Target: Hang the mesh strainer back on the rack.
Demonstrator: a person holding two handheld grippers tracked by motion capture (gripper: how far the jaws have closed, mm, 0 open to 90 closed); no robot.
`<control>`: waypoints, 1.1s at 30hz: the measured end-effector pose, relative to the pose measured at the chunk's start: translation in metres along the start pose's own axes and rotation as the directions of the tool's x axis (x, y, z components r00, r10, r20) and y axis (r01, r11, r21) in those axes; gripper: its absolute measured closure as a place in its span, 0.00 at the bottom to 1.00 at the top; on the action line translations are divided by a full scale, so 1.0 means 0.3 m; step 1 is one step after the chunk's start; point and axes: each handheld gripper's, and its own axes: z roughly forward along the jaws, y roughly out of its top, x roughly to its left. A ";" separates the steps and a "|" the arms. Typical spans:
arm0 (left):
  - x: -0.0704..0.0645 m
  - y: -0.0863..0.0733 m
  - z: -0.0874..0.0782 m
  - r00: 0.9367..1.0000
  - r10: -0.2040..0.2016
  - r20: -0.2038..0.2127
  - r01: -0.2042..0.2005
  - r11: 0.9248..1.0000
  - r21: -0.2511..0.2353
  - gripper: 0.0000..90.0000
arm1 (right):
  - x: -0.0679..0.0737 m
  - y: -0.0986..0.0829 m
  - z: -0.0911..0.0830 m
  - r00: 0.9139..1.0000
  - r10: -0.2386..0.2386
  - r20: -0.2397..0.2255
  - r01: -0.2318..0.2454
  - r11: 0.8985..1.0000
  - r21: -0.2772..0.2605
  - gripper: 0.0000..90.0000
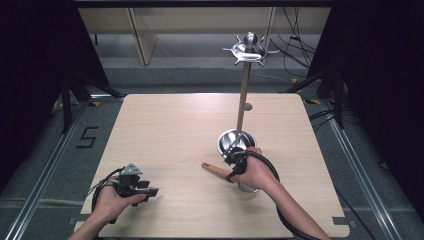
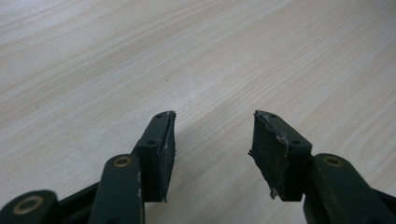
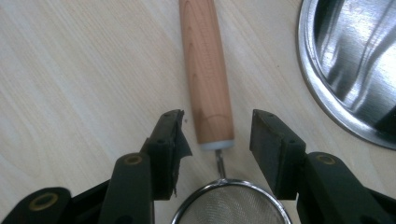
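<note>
**A:** Light wood table (image 1: 165, 125) is seen under black curtains, with a steel utensil stand (image 1: 245, 85) upright on its round base (image 1: 234, 141) at right of centre. What step is in hand?

**B:** Judged as the approach to a pick. The right gripper (image 3: 217, 133) is lowered over a small mesh strainer (image 3: 231, 205) lying flat on the table. Its wooden handle (image 3: 206, 70) is straddled by the jaws near the ferrule end, a gap being left on each side, so nothing is clamped yet.

**A:** Strainer location?

**B:** Just in front of the stand base. In the high view the handle (image 1: 214, 170) is seen pointing left from under the right hand (image 1: 255, 172); the mesh bowl is mostly hidden there. In the right gripper view the base rim (image 3: 327, 102) is close beside the handle but apart from it.

**A:** Left side?

**B:** The left gripper (image 1: 131, 184) is parked near the front-left of the table, jaws spread apart over bare wood, nothing between the pads (image 2: 164, 154).

**A:** Next move?

**B:** Probably a squeeze on the handle where it narrows, then a lift. The hooks on the stand's top ring (image 1: 248, 50) look like the likely destination, though that is a guess. A centred grip would be needed, since a round handle may be rolled out by an off-axis pinch. The base rim should be cleared on the lift.
</note>
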 end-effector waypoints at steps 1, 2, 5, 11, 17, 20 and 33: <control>0.003 -0.003 -0.002 1.000 -0.004 -0.003 0.004 1.000 0.009 0.54 | 0.002 0.004 0.002 1.000 0.002 0.002 -0.002 1.000 0.005 0.60; 0.005 -0.005 -0.005 1.000 0.002 -0.007 -0.002 1.000 0.009 0.54 | 0.004 0.008 0.005 1.000 0.003 0.000 -0.003 1.000 0.009 0.60; 0.007 -0.010 -0.011 1.000 0.005 -0.003 -0.005 1.000 0.001 0.54 | 0.018 0.023 0.021 1.000 -0.023 -0.013 0.024 0.999 0.039 0.60; 0.005 -0.009 -0.014 1.000 0.007 0.000 -0.007 1.000 0.001 0.53 | 0.018 0.038 0.042 0.997 -0.069 -0.021 0.071 0.995 0.065 0.61; 0.004 -0.007 -0.006 1.000 -0.001 0.001 0.001 1.000 0.006 0.53 | 0.012 0.044 0.058 0.996 -0.086 -0.035 0.089 0.991 0.099 0.63; 0.002 -0.009 -0.005 1.000 0.004 0.007 -0.003 1.000 -0.003 0.53 | 0.010 0.048 0.065 0.995 -0.094 -0.031 0.097 0.989 0.113 0.64; 0.004 -0.010 -0.006 1.000 0.004 -0.003 -0.003 1.000 0.005 0.53 | 0.012 0.068 0.081 0.995 -0.100 -0.014 0.101 0.985 0.139 0.76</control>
